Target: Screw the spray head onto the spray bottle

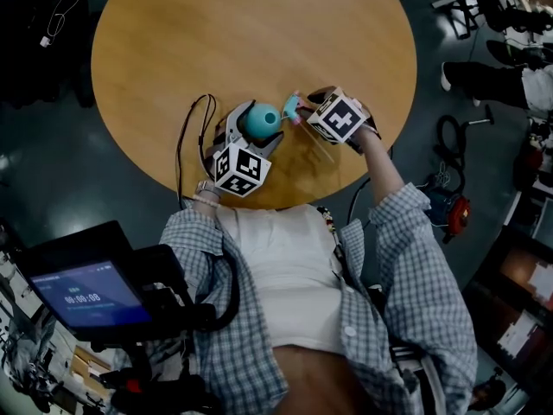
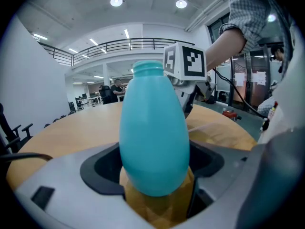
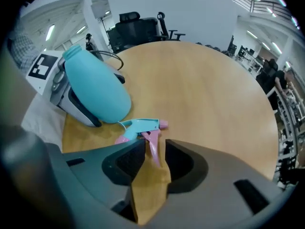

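While angled down, left gripper [image 2: 153,178]: clenched on spray bottle [image 2: 152,128]
Right gripper [image 3: 151,149]: pointed steeply down, jaws apart, spray head [image 3: 140,124] trigger between

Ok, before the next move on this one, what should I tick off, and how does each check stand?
1. Spray bottle secured by the left gripper: ok, jaws closed on its body.
2. Bottle neck open and uncapped: ok.
3. Spray head within reach of the right gripper: ok, it lies on the table just ahead of the jaws.
4. Right gripper holding the spray head: not ok, jaws apart, with only the pink trigger between them.
5. Head's screw collar facing the neck: cannot tell.
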Tool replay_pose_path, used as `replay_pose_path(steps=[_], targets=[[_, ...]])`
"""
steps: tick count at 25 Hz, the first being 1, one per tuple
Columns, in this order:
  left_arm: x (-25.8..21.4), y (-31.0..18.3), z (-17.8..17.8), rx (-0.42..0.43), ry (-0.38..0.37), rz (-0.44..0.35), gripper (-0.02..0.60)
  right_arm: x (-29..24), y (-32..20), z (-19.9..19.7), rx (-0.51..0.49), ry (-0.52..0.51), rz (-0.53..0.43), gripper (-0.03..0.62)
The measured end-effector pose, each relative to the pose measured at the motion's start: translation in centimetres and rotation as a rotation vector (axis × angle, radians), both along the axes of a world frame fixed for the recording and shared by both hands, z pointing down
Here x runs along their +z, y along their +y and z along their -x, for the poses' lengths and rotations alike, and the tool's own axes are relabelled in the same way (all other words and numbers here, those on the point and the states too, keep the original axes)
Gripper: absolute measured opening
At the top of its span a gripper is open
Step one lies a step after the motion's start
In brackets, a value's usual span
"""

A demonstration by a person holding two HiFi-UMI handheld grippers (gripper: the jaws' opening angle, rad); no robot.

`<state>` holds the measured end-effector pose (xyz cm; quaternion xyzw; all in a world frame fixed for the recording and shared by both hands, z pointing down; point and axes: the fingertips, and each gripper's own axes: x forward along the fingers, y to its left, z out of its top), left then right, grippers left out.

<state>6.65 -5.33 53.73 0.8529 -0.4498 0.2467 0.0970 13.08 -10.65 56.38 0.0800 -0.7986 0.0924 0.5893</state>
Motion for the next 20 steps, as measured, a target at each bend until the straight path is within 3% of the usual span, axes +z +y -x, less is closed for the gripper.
replay_pose_path(steps=[2, 4, 10, 13, 20], targets=[[0.0, 0.0, 0.0, 0.0, -0.001, 0.001, 0.416, 0.6, 0.1, 0.0, -0.032, 0.039, -0.018, 0.115], [0.1, 0.1, 0.1, 0.0, -0.001, 0.0, 0.416, 0.6, 0.1, 0.0, -0.049, 0.053, -0.038, 0.043], [0.3, 0.1, 0.3, 0.001, -0.004, -0.001, 0.416, -0.5, -1.0, 0.1, 0.053, -0.062, -0.124, 0.038], [0.5, 0.2, 0.6, 0.003, -0.002, 0.001, 0.416, -3.7, -2.8, 0.8, 0.129, -0.216, -0.237, 0.038], [1.2, 0.3, 1.4, 0.004, -0.003, 0.016, 0.416, -17.6, -5.8, 3.9, 0.33, -0.703, -0.487, 0.038]])
